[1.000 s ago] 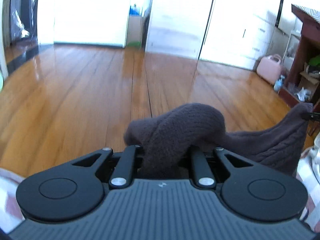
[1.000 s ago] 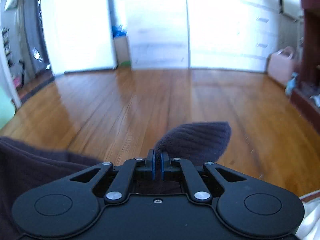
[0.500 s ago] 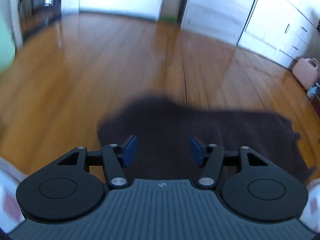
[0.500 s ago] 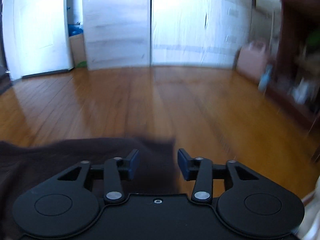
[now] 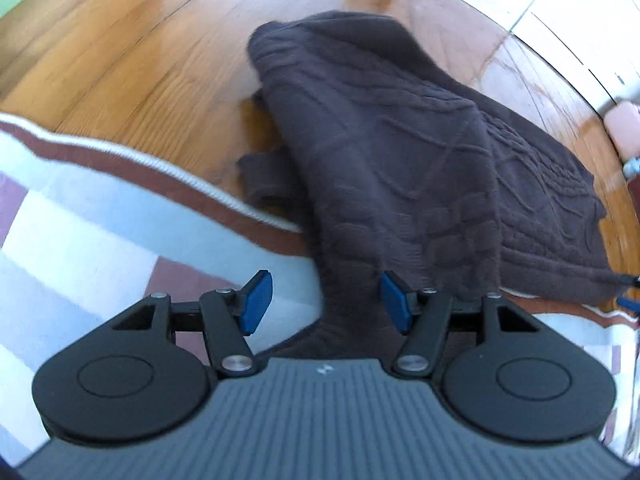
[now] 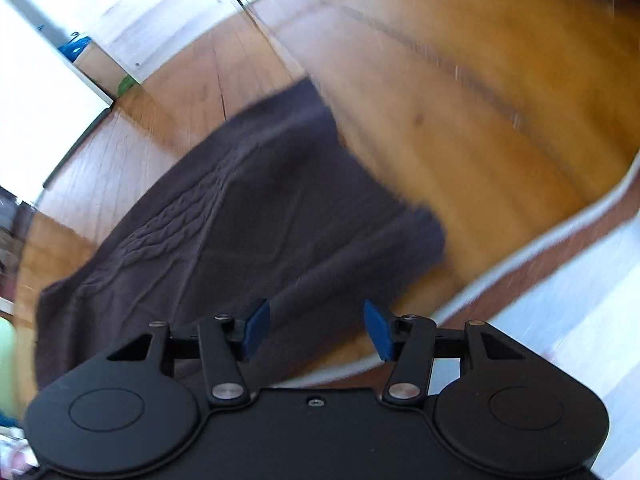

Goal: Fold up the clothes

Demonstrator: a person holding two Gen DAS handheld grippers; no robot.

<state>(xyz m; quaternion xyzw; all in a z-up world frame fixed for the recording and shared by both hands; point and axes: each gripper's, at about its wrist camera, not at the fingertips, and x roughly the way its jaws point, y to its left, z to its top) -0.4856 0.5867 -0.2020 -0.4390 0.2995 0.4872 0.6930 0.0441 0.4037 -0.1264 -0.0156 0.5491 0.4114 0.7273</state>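
A dark brown cable-knit sweater (image 5: 420,152) lies partly folded on the wooden floor, its near end draped over the edge of a striped rug (image 5: 100,216). My left gripper (image 5: 326,300) is open just above that near end, with cloth passing under the gap and its blue pads (image 5: 256,300) apart. In the right wrist view the same sweater (image 6: 224,208) spreads flat across the floor, blurred by motion. My right gripper (image 6: 316,328) hovers open over its near edge, holding nothing.
Wooden floor (image 5: 120,48) stretches beyond the sweater. The rug's brown border with white piping (image 6: 532,248) curves along the right. White cabinets (image 6: 120,12) stand at the back, with a pink bag (image 5: 624,128) at the far right.
Both grippers, shut on the sweater a second ago, have let it go and opened. Since then both have tilted down and pulled back over the rug edge; the sweater lies on the floor.
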